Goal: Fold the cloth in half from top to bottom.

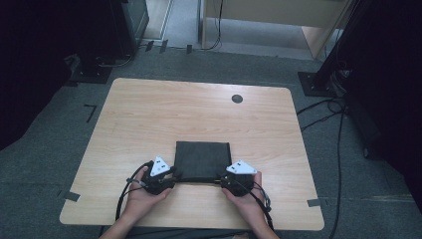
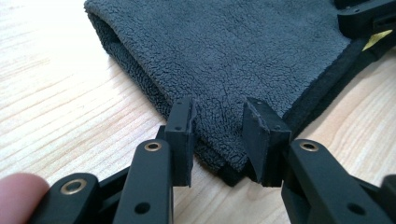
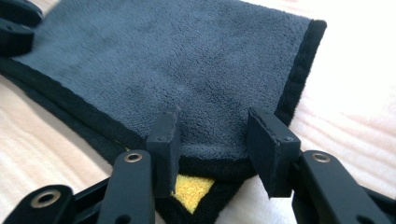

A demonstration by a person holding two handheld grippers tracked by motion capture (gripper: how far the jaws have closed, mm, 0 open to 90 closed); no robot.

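A dark grey fleece cloth (image 1: 202,160), folded into a square with black hems, lies flat near the front middle of the wooden table (image 1: 149,114). My left gripper (image 1: 174,175) sits at its near left corner. In the left gripper view the cloth (image 2: 224,51) pokes its corner between the jaws of that gripper (image 2: 219,126), which stand apart and do not press it. My right gripper (image 1: 222,179) sits at the near right corner. Its jaws (image 3: 212,135) also straddle the cloth (image 3: 187,60) without pinching; a yellow patch (image 3: 191,190) peeks from under the fold.
A round dark grommet (image 1: 237,98) sits in the tabletop at the back right. Black stands and cables (image 1: 323,107) flank the table on the grey floor. Tape marks the table's front corners (image 1: 313,202).
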